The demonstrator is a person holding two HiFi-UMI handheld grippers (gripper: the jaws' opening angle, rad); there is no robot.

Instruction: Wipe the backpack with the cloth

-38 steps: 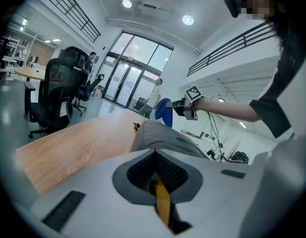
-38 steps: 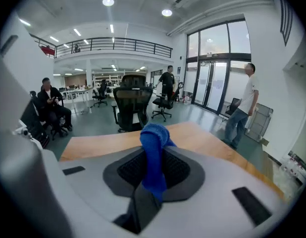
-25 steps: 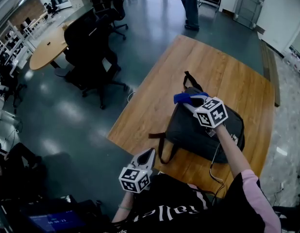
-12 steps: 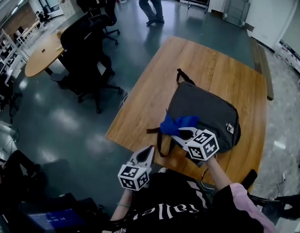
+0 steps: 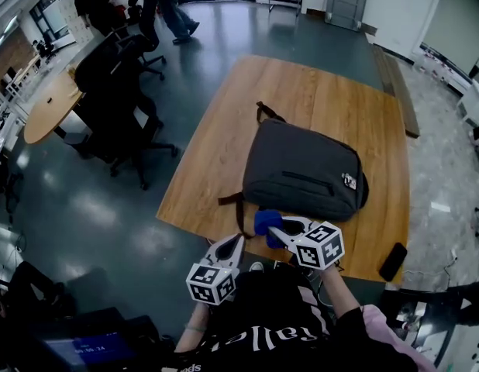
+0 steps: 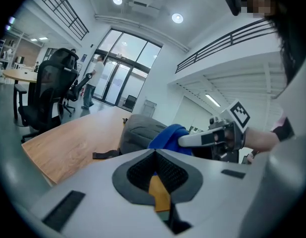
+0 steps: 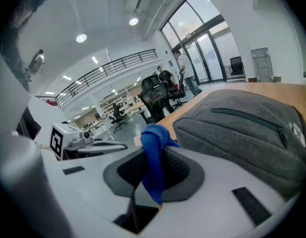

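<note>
A dark grey backpack (image 5: 301,173) lies flat on the wooden table (image 5: 332,91), straps trailing off its left side. My right gripper (image 5: 273,229) is shut on a blue cloth (image 5: 263,222) just off the backpack's near-left edge, at the table's front edge. In the right gripper view the cloth (image 7: 154,133) hangs bunched between the jaws of the right gripper (image 7: 152,155), with the backpack (image 7: 242,128) to the right. My left gripper (image 5: 233,246) hangs below the table edge, shut on nothing. From the left gripper (image 6: 155,152) the cloth (image 6: 168,135) and backpack (image 6: 140,130) lie ahead.
A flat black object (image 5: 391,261) lies at the table's near right corner. Black office chairs (image 5: 115,76) and a round table (image 5: 42,111) stand on the dark floor to the left. People (image 5: 174,6) are far back.
My right gripper has dragged the blue cloth from the backpack's far end across it toward me, down to its near-left edge. The left gripper has stayed put.
</note>
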